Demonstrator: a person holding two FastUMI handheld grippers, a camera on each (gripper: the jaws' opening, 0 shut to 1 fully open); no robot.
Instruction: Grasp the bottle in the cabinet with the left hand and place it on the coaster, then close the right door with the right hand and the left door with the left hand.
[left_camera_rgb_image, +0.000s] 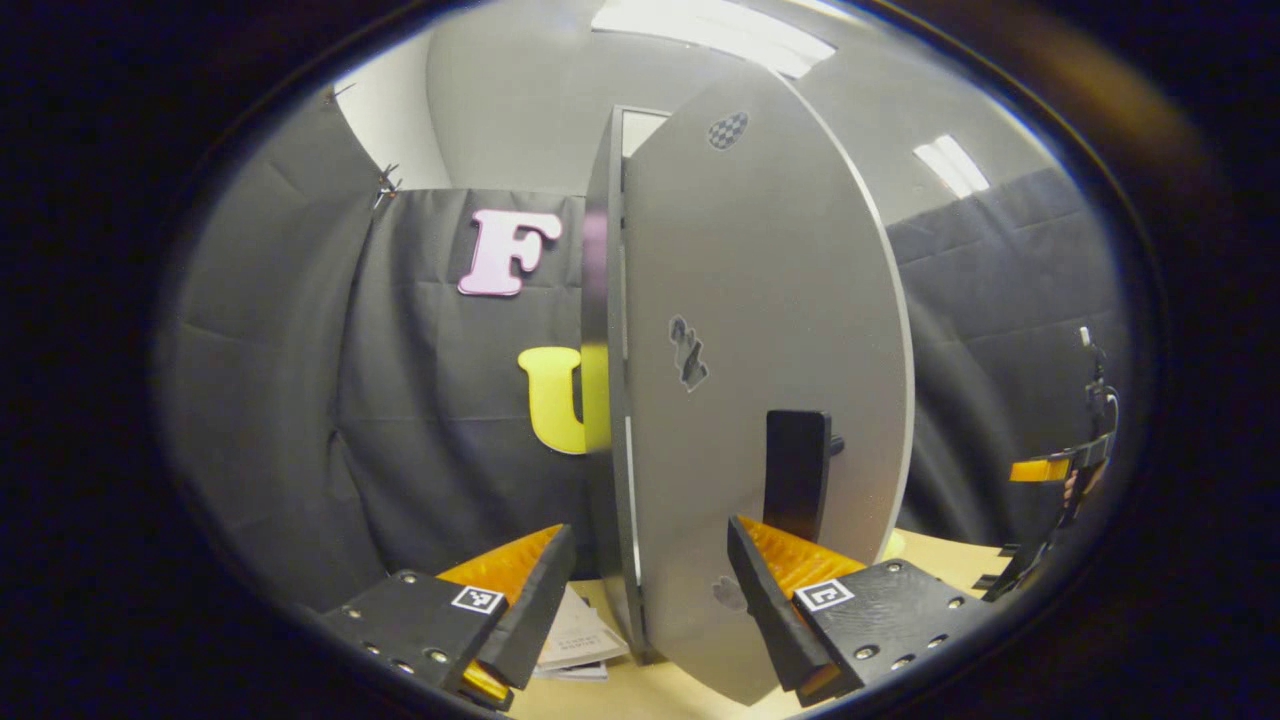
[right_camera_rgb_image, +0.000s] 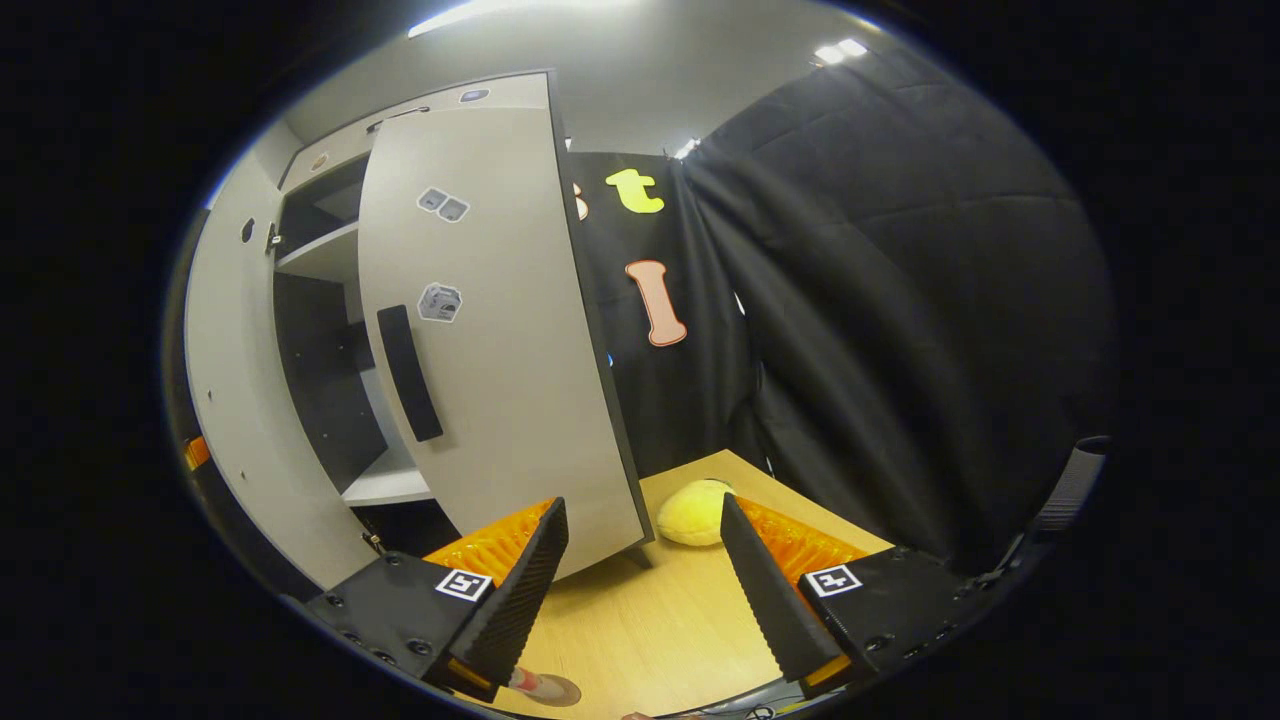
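Observation:
The left door's (left_camera_rgb_image: 760, 330) grey outer face with its black handle (left_camera_rgb_image: 797, 470) stands right in front of my left gripper (left_camera_rgb_image: 640, 600). That gripper is open, its fingers astride the door's lower edge, and I cannot tell if they touch it. In the right gripper view this door (right_camera_rgb_image: 235, 400) is swung wide, while the right door (right_camera_rgb_image: 490, 330) with its black handle (right_camera_rgb_image: 410, 375) is partly open. My right gripper (right_camera_rgb_image: 640, 570) hangs open and holds nothing, just in front of that door. At the lower rim a red-and-white thing, perhaps the bottle (right_camera_rgb_image: 525, 682), rests on a round brown coaster (right_camera_rgb_image: 562, 691).
Dark shelves (right_camera_rgb_image: 320, 250) show inside the cabinet between the doors. A yellow soft toy (right_camera_rgb_image: 695, 512) lies on the wooden table (right_camera_rgb_image: 640, 620) beside the right door. A booklet (left_camera_rgb_image: 580, 640) lies on the table near the left door. The other gripper (left_camera_rgb_image: 1050, 468) shows far right.

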